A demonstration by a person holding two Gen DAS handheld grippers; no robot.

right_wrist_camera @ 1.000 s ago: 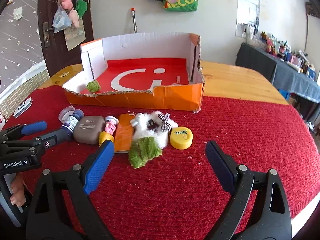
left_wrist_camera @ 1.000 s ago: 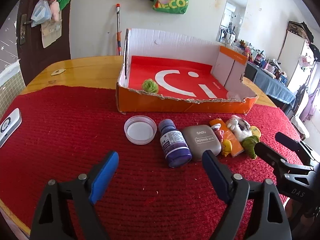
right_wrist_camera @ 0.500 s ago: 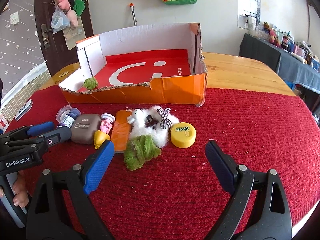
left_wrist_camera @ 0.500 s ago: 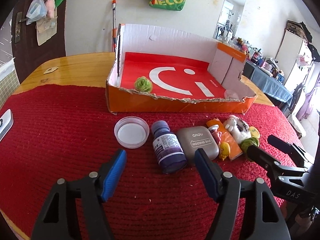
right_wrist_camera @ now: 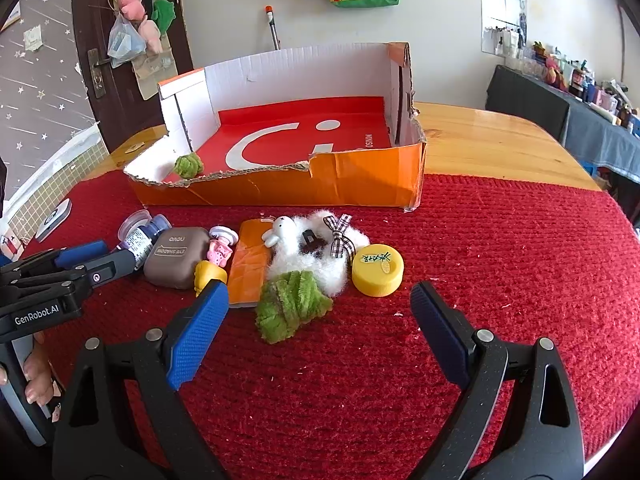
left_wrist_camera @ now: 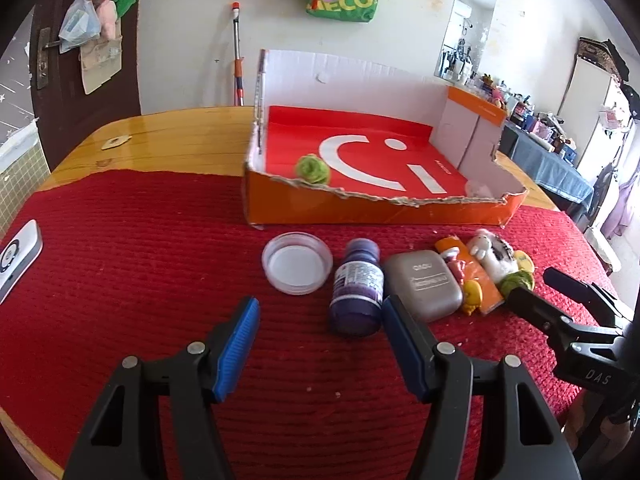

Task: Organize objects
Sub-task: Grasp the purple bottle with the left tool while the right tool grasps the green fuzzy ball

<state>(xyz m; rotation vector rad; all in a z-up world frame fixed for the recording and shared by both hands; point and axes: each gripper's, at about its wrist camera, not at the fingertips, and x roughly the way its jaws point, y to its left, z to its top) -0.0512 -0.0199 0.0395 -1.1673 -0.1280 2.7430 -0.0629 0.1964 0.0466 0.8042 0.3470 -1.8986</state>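
A row of small objects lies on the red mat before an orange cardboard box (left_wrist_camera: 360,210) (right_wrist_camera: 320,192): a clear lid (left_wrist_camera: 297,262), a purple bottle (left_wrist_camera: 356,286) (right_wrist_camera: 140,238), a grey eye-shadow case (left_wrist_camera: 426,285) (right_wrist_camera: 176,256), a pink figure (right_wrist_camera: 219,246), an orange pack (right_wrist_camera: 250,268), a white plush (right_wrist_camera: 308,248), a green fuzzy piece (right_wrist_camera: 290,304) and a yellow cap (right_wrist_camera: 377,269). A green ball (left_wrist_camera: 313,169) (right_wrist_camera: 188,165) sits in the box. My left gripper (left_wrist_camera: 320,338) is open just short of the bottle. My right gripper (right_wrist_camera: 316,320) is open around the green piece.
A white device (left_wrist_camera: 18,256) lies at the mat's left edge. The wooden table (left_wrist_camera: 180,132) extends behind the mat. The box's tall back and side walls stand behind the objects. A door and wall are beyond.
Both grippers moved forward toward the row of objects. My left gripper narrowed its opening and now lines up on the purple bottle. The objects have not moved.
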